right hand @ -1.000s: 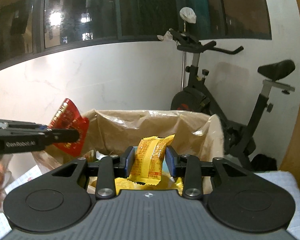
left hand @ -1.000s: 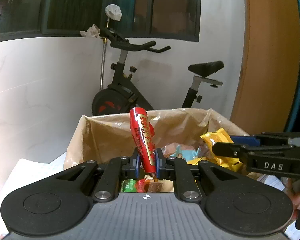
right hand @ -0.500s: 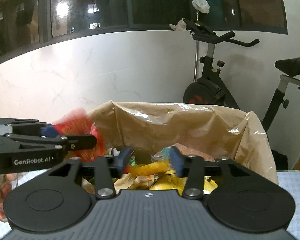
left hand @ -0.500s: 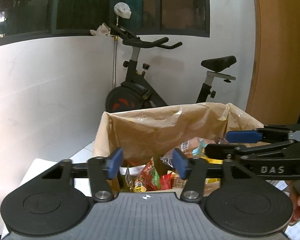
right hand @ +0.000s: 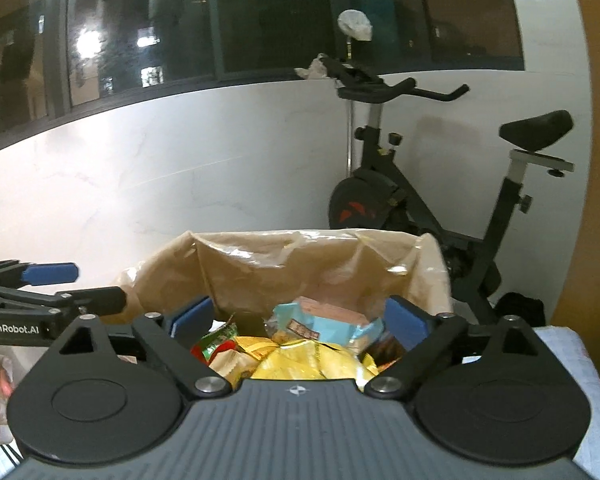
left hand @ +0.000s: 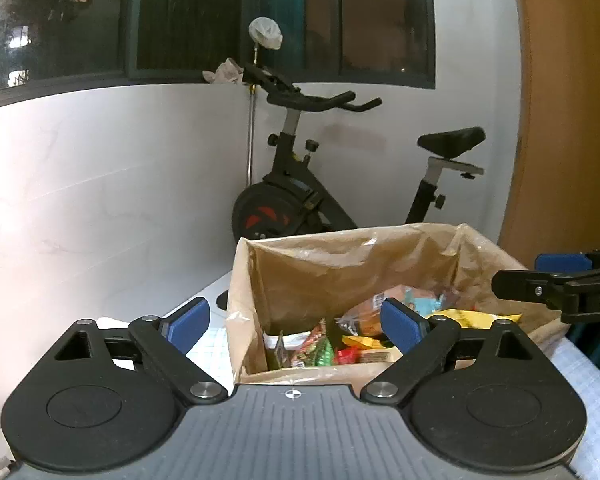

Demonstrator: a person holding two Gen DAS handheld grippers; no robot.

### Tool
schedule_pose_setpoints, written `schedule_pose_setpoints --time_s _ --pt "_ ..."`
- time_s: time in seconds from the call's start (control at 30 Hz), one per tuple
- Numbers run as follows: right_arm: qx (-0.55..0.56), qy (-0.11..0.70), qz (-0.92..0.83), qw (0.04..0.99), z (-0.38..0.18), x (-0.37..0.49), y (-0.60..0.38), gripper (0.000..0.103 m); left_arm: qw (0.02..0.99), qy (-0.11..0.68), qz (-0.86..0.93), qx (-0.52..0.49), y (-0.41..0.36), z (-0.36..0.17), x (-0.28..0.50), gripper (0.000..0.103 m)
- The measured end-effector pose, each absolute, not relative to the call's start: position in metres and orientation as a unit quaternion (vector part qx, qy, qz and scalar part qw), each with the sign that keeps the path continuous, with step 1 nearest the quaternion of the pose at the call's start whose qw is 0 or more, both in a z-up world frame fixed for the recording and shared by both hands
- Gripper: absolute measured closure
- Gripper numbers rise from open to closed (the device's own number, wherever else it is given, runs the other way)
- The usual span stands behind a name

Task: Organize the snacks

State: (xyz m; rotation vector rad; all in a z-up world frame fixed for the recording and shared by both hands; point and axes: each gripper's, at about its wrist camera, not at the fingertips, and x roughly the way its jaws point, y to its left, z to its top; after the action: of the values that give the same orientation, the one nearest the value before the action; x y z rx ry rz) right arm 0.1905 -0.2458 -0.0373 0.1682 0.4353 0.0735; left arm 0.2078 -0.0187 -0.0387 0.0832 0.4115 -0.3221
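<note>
Both grippers, left point(left hand: 296, 322) and right point(right hand: 298, 320), opening wide (nothing between jaws) above the snack-filled lined box point(left hand: 340, 264).

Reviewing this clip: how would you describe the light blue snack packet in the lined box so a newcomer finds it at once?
Start at the exercise bike by the white wall; in front of it stands a box lined with a tan plastic bag. Inside, toward the back of the snack pile, lies the light blue packet, just behind a big yellow bag. It is the only pale blue wrapper among red, green and yellow ones.
</note>
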Motion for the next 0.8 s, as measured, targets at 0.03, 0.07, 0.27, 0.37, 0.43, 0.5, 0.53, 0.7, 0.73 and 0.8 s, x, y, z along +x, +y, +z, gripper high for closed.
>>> schedule_pose_setpoints --time_s 0.03,0.07,0.27,0.37,0.43,0.5,0.53,0.7,0.73,0.8 --pt "0.088 0.215 0.036 0.972 -0.035 0.186 -0.247 0.004 0.965 0.202 -0.161 0.039 -0.018 -0.037 0.205 0.009" --pt "0.092 0.214 0.036 0.972 -0.033 0.182 -0.249 0.004 0.965 0.201 -0.162 0.038 -0.017 -0.035 0.2 0.008" --pt "0.08 0.213 0.01 0.974 -0.02 0.148 -0.241 0.0 0.969 0.188 -0.126 0.097 -0.027 -0.027 0.172 0.008" --pt "0.079 0.212 0.01 0.974 -0.013 0.128 -0.237 0.0 0.97 0.182 -0.12 0.104 -0.026 -0.021 0.155 0.008" --pt "0.084 0.21 0.009 0.974 -0.008 0.117 -0.235 0.0 0.971 0.179 -0.13 0.089 -0.021 -0.015 0.143 0.008" --pt "0.088 0.207 0.005 0.974 -0.002 0.104 -0.233 0.0 0.972 0.176 -0.134 0.074 -0.019 -0.009 0.132 0.008" --pt "0.087 0.207 0.004 0.975 0.001 0.099 -0.231 0.0 0.973 0.174 -0.134 0.069 -0.018 -0.006 0.124 0.008" --pt "0.072 0.2 -0.007 0.977 0.017 0.069 -0.222 0.0 0.977 0.155 -0.114 0.088 -0.025 0.005 0.085 0.008" --pt "0.069 0.197 -0.013 0.978 0.019 0.062 -0.22 0.0 0.979 0.149 -0.108 0.088 -0.025 0.007 0.077 0.008" --pt "0.071 0.192 -0.017 0.979 0.023 0.049 -0.217 0.0 0.981 0.143 -0.109 0.071 -0.022 0.013 0.064 0.008"
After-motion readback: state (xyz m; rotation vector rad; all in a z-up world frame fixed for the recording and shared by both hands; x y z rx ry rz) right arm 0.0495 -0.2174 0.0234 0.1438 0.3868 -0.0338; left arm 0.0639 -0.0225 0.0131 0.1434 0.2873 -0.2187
